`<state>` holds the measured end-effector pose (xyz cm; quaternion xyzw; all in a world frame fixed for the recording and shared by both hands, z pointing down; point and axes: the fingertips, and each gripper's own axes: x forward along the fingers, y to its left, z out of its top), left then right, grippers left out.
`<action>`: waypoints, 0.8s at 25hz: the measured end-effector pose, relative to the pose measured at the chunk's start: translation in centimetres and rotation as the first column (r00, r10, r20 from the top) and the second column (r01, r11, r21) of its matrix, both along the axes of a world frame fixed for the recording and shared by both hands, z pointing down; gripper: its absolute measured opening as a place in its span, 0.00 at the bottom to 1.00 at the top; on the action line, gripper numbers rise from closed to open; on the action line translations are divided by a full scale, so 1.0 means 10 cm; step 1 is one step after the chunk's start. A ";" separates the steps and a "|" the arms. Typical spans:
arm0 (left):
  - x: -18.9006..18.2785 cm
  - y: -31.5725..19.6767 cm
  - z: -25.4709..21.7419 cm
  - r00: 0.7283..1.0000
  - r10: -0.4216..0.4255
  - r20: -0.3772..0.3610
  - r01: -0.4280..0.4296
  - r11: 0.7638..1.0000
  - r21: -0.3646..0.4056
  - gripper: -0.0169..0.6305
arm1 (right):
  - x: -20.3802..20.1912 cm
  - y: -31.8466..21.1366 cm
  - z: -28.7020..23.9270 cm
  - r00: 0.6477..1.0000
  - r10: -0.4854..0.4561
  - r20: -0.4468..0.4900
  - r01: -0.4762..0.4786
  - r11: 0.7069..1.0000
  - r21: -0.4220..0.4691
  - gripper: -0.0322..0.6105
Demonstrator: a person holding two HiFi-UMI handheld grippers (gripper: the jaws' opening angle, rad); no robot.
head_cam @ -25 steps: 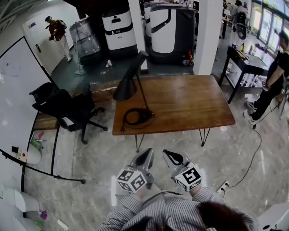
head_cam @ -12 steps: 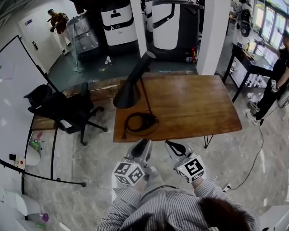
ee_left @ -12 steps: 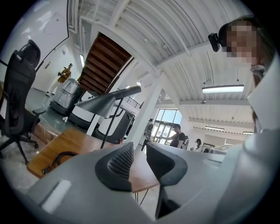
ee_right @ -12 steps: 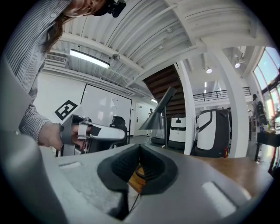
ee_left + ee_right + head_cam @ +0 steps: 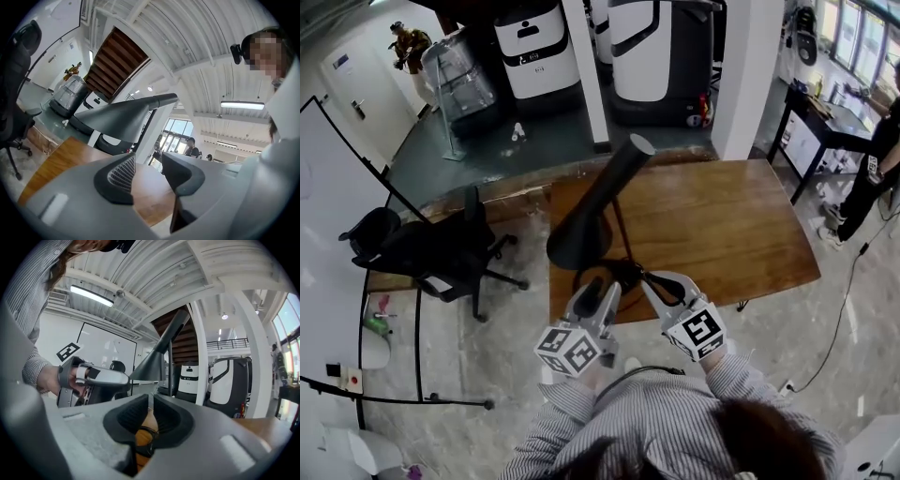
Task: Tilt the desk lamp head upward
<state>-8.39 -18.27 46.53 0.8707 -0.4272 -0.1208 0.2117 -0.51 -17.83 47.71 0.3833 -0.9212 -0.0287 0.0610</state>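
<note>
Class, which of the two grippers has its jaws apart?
The left gripper: its jaws have just been opening and stand apart, nothing between them; those of the right gripper are together.

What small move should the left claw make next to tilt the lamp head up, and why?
Probably reach the left claw forward to the lamp head: its jaws have just been opening with nothing between them, and the head hangs mouth down, beyond the claw.

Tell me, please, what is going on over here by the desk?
A person stands at a wooden desk with a tool in each hand. The left tool has just been opening its jaws, with nothing between them; the right tool is shut and empty. The black desk lamp is untouched, its head tilted downward.
</note>
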 end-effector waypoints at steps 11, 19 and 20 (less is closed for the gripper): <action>-0.10 -0.40 0.04 0.988 -0.073 -0.139 0.074 0.997 0.002 0.35 | -0.06 -0.88 0.30 0.990 -0.013 -0.138 0.005 0.998 -0.058 0.17; -0.13 -0.56 0.04 0.973 -0.110 -0.202 0.109 0.994 -0.017 0.34 | -0.22 -1.14 0.49 0.978 -0.098 -0.183 0.077 0.990 -0.119 0.17; -0.12 -0.57 0.04 0.972 -0.112 -0.207 0.111 0.994 -0.016 0.34 | -0.23 -1.15 0.51 0.977 -0.108 -0.182 0.086 0.988 -0.126 0.17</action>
